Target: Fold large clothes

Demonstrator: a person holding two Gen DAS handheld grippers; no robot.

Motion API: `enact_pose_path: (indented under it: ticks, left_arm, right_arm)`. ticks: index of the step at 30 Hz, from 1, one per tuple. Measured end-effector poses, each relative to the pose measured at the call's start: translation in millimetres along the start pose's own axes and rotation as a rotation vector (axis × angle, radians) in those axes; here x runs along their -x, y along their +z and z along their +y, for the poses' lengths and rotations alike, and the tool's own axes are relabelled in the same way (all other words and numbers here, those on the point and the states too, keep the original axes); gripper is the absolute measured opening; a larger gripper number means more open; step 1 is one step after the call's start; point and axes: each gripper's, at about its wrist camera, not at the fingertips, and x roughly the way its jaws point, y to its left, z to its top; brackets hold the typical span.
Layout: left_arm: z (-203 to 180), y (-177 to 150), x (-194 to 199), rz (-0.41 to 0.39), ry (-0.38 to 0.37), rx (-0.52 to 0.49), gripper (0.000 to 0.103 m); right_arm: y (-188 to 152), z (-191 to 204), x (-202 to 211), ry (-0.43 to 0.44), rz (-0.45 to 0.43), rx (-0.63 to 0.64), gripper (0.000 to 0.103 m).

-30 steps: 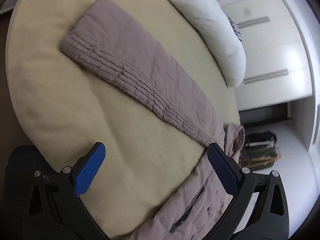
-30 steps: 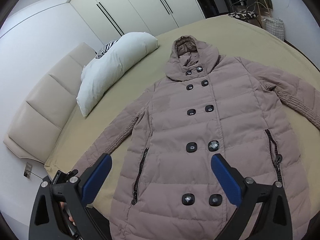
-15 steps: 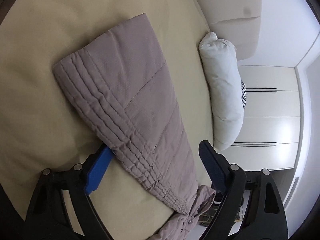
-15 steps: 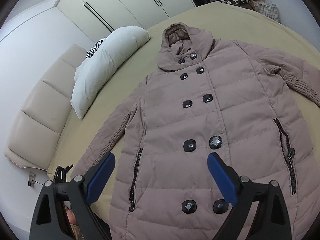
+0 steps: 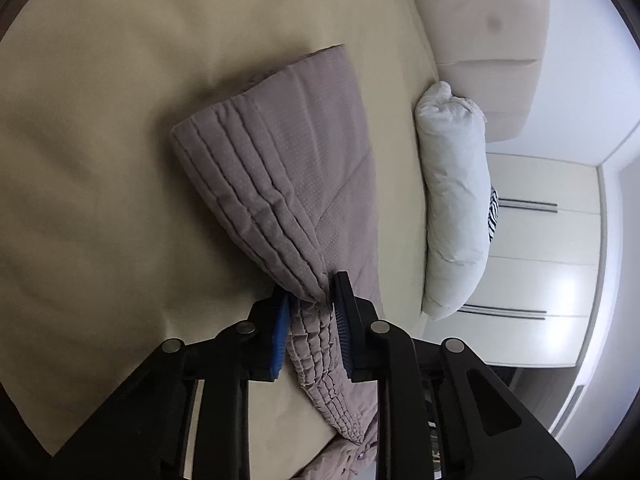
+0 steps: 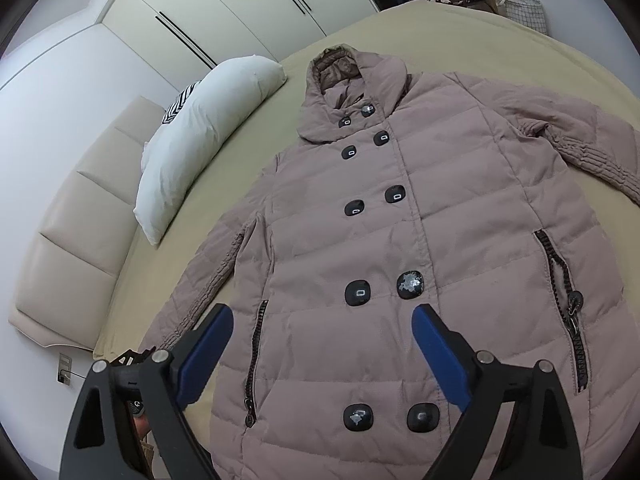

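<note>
The bed (image 6: 460,28), covered in a pale yellow sheet, fills most of both views, with a cream padded headboard (image 6: 68,240) along one side and white wardrobe doors (image 6: 224,4) on the wall beyond. Spread flat on the sheet, front up, lies the coat (image 6: 440,220), a mauve quilted one with a hood toward the far edge of the bed, two rows of dark buttons down the front and a zipped pocket on each side; its sleeves reach out to both sides. A long white pillow (image 6: 204,136) lies beside the coat near the headboard, with a striped black-and-white cushion (image 6: 178,106) partly hidden behind it. In the left wrist view, one sleeve (image 5: 280,168) stretches across the sheet, its cuff end ribbed with rows of stitching. The left hand-held gripper (image 5: 312,312) has just been closing and now pinches a gathered bunch of that ribbed sleeve between its blue pads. The right hand-held gripper (image 6: 320,344) hovers over the lower front of the coat with its jaws wide apart, which have narrowed slightly, with nothing gripped between them; the bottom buttons sit just below the gap.
</note>
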Motion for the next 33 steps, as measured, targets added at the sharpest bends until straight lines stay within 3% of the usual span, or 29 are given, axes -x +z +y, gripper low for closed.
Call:
enact_pose_path:
  ticks: [5, 8, 11, 14, 18, 20, 22, 27, 33]
  left_arm:
    - [-74.1, -15.1, 16.8, -0.028, -0.029, -0.300, 0.010]
    - [-135.8, -45.6, 16.0, -0.030, -0.044, -0.559, 0.010]
    - [-192.9, -107.0, 6.4, -0.005, -0.061, -0.870, 0.010]
    - [-228.7, -195.0, -11.7, 0.059, -0.091, -1.208, 0.010]
    - [-218.8, -318.8, -42.2, 0.131, -0.092, -1.670, 0.009]
    - [-199.3, -352.3, -54.2, 0.157, -0.079, -1.797, 0.008]
    - [-181.4, -369.5, -68.7, 0.209, -0.045, -1.846, 0.008]
    - [-149.1, -360.6, -65.2, 0.265, -0.021, -1.804, 0.008]
    - [-132.8, -366.1, -51.1, 0.238, -0.062, -1.806, 0.008]
  right_arm:
    - [0.7, -6.9, -0.5, 0.000, -0.003, -0.007, 0.092]
    - [3.3, -15.9, 0.0, -0.001, -0.012, -0.019, 0.091]
    - [6.8, -28.7, 3.9, -0.009, -0.026, -0.040, 0.091]
    - [14.4, -46.2, 9.1, -0.028, -0.048, -0.064, 0.091]
    - [27.9, -76.1, 15.2, -0.050, -0.079, -0.120, 0.091]
    - [37.4, -91.9, 12.9, -0.052, -0.078, -0.146, 0.091]
    - [47.4, -108.4, 3.7, -0.020, -0.047, -0.186, 0.091]
    - [74.5, -134.4, -45.3, 0.152, 0.064, -0.342, 0.091]
    - [97.8, -100.2, -130.8, 0.459, 0.265, -0.503, 0.091]
